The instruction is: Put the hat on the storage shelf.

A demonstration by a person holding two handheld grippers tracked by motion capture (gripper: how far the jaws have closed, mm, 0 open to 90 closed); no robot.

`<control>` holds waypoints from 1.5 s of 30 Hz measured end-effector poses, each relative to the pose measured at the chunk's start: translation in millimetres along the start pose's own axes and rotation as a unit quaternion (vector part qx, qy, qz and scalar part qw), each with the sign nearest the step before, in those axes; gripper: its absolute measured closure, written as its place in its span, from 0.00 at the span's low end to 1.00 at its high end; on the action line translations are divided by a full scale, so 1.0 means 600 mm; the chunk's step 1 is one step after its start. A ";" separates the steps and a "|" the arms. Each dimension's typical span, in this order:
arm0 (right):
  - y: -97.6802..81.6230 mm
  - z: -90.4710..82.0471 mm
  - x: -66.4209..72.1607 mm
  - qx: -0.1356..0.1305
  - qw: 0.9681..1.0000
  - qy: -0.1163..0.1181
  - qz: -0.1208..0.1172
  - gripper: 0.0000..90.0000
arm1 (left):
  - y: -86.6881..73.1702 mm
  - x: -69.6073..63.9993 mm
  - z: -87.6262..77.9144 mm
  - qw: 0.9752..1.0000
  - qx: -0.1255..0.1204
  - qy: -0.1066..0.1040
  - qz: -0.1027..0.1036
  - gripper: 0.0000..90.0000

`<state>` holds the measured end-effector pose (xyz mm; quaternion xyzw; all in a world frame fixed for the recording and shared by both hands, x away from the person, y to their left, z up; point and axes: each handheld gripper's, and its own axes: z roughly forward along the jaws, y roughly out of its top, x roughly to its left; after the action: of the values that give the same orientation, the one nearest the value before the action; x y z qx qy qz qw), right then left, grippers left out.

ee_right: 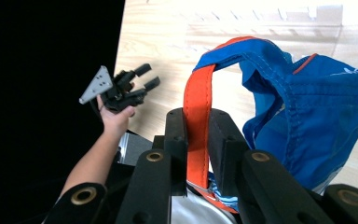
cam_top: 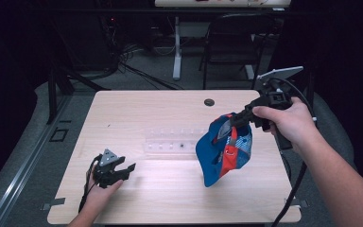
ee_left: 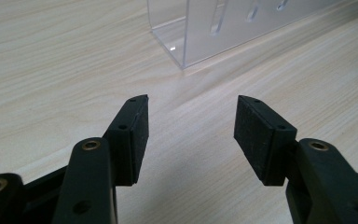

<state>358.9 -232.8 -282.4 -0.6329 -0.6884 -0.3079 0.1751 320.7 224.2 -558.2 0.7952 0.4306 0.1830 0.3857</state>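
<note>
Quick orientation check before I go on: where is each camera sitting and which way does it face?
High view: above the person's side, facing forward and down on the table; both forearms enter below.
Left gripper view: on the left gripper, low over the table, facing the clear rack; open jaws show.
Right gripper view: on the right gripper, clamping the cap by its orange strap.
Shared: rack, tabletop.

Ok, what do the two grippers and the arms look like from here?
Both the left gripper and the right gripper are black, each with two jaws carrying flat, dark, textured pads and brass-coloured pivot pins. A grey three-cornered plate tops each, and a black cable trails behind. The forearms are bare, no sleeves.
</note>
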 end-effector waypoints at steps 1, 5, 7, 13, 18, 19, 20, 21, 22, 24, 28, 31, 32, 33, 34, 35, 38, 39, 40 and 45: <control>0.003 -0.003 0.001 -0.001 1.000 0.001 -0.005 0.87 | 0.001 -0.001 0.001 1.000 0.001 -0.001 0.003 0.51; 0.015 -0.013 0.010 -0.013 1.000 0.010 -0.007 0.87 | 0.001 -0.007 0.003 1.000 0.001 -0.005 0.006 0.51; 0.019 -0.012 0.012 -0.016 1.000 0.010 -0.006 0.87 | 0.002 -0.009 0.003 1.000 0.001 -0.007 0.009 0.51; 0.032 -0.004 0.017 -0.011 1.000 0.013 -0.008 0.87 | 0.004 -0.017 0.001 1.000 -0.008 -0.005 0.015 0.50; 0.038 -0.003 0.021 -0.017 1.000 0.017 -0.006 0.87 | 0.009 -0.027 -0.001 1.000 -0.018 -0.008 0.019 0.49; 0.039 -0.002 0.021 -0.021 1.000 0.020 -0.006 0.87 | 0.010 -0.029 -0.002 1.000 -0.018 -0.009 0.020 0.49; 0.041 -0.003 0.022 -0.018 1.000 0.020 -0.006 0.87 | 0.011 -0.032 -0.002 1.000 -0.024 -0.008 0.017 0.49; 0.043 -0.001 0.024 -0.023 0.999 0.022 -0.009 0.87 | 0.013 -0.036 -0.004 0.999 -0.025 -0.016 0.018 0.48; 0.043 -0.001 0.024 -0.023 0.999 0.022 -0.009 0.87 | 0.013 -0.036 -0.004 0.999 -0.025 -0.016 0.018 0.48; 0.047 0.002 0.028 -0.026 0.999 0.023 -0.006 0.87 | 0.014 -0.041 -0.004 0.999 -0.028 -0.022 0.015 0.48; 0.052 0.004 0.030 -0.028 0.999 0.028 -0.007 0.87 | 0.024 -0.053 -0.007 0.999 -0.032 -0.021 0.028 0.48; 0.058 0.009 0.035 -0.032 0.999 0.030 -0.006 0.87 | 0.038 -0.069 -0.010 0.998 -0.038 -0.026 0.037 0.48; 0.058 0.009 0.035 -0.032 0.999 0.030 -0.006 0.87 | 0.038 -0.069 -0.010 0.998 -0.038 -0.026 0.037 0.48; 0.061 0.011 0.037 -0.034 0.999 0.031 -0.006 0.87 | 0.045 -0.078 -0.008 0.998 -0.038 -0.032 0.044 0.49; 0.061 0.011 0.037 -0.034 0.999 0.031 -0.006 0.87 | 0.045 -0.078 -0.008 0.998 -0.038 -0.032 0.044 0.50; 0.063 0.013 0.039 -0.035 0.999 0.033 -0.009 0.87 | 0.053 -0.089 -0.008 0.997 -0.042 -0.039 0.051 0.51; 0.068 0.017 0.042 -0.043 0.998 0.039 -0.013 0.87 | 0.066 -0.103 -0.010 0.996 -0.053 -0.049 0.057 0.54; 0.068 0.017 0.042 -0.043 0.998 0.039 -0.013 0.87 | 0.066 -0.103 -0.010 0.996 -0.053 -0.049 0.057 0.54; 0.070 0.018 0.045 -0.040 0.998 0.041 -0.008 0.87 | 0.070 -0.107 -0.010 0.995 -0.056 -0.053 0.058 0.54; 0.077 0.025 0.049 -0.050 0.997 0.051 -0.013 0.87 | 0.089 -0.131 -0.008 0.993 -0.068 -0.072 0.066 0.56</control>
<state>402.4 -200.0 -265.7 -0.6154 -0.6704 -0.3759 0.1746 302.9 143.8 -510.8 0.8051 0.3347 0.1786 0.4559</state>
